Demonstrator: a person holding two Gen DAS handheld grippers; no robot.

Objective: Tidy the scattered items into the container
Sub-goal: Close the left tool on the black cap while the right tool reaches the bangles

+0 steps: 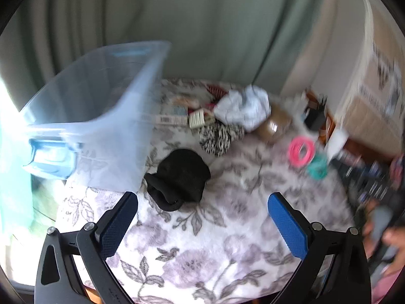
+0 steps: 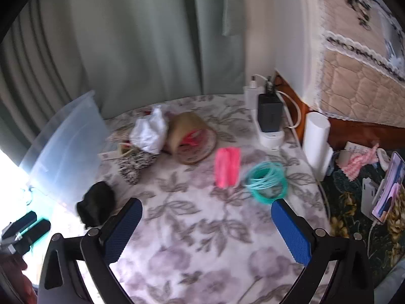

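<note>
- Holding your left gripper (image 1: 202,212) spread wide and empty, you are hovering over the black sock (image 1: 179,177) at 12 o'clock; the clear plastic bin (image 1: 101,116) is sitting at 10 o'clock.
- Your right gripper (image 2: 206,217) is gaping empty too, with the teal bangles (image 2: 267,182) lying at 1 o'clock.

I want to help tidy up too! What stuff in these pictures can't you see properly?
- Inside of the clear bin: left wrist view, blurred and washed out by window glare, so its contents cannot be told.
- Small items behind the white crumpled bag: left wrist view, hidden and smeared.
- Label on the brown tape roll: right wrist view, too blurry to read.
- Phone screen: right wrist view, at the edge, too small.
</note>
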